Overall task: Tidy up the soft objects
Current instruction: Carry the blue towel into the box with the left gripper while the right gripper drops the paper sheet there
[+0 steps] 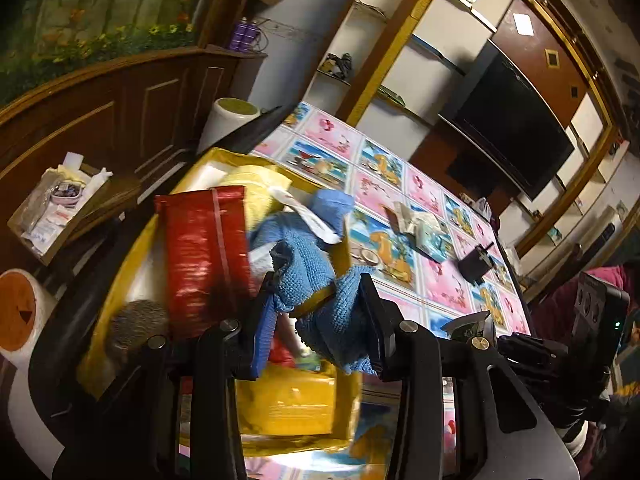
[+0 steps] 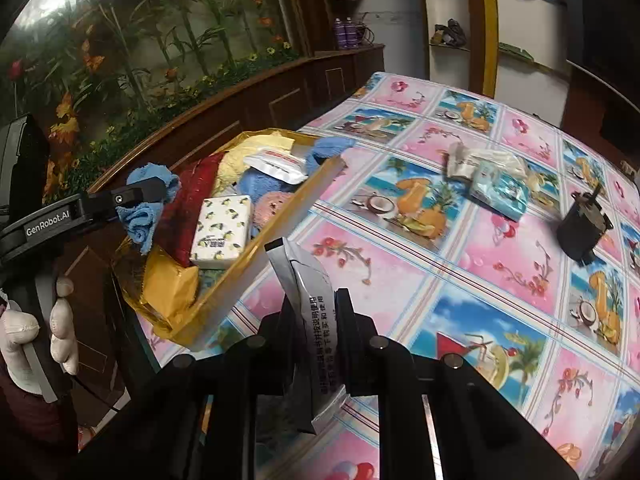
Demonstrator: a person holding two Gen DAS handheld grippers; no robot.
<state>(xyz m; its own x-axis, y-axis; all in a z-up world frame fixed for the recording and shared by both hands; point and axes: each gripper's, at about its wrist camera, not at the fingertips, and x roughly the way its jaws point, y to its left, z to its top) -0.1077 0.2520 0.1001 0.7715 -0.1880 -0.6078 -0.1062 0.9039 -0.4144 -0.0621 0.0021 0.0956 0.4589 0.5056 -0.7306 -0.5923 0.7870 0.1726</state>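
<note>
Over the box [image 1: 224, 160], your left tongs [image 1: 320, 300] are clenched on the blue cloth [image 1: 316, 280], which hangs across the box's near wall, part inside and part out. Beside it in the box lie a red pouch [image 1: 204, 256] and a yellow cloth [image 1: 256, 188]. Bring the cloth fully past the wall before you let go, so no corner trails over the rim.

Just outside the box, your right tongs [image 2: 316, 320] grasp a silver sachet [image 2: 308, 300] above the bench [image 2: 460, 272]. Lift it clear of the wall, then set it near the tissue pack [image 2: 222, 232]. Another teal pack [image 2: 500, 192] waits well apart from the box.
</note>
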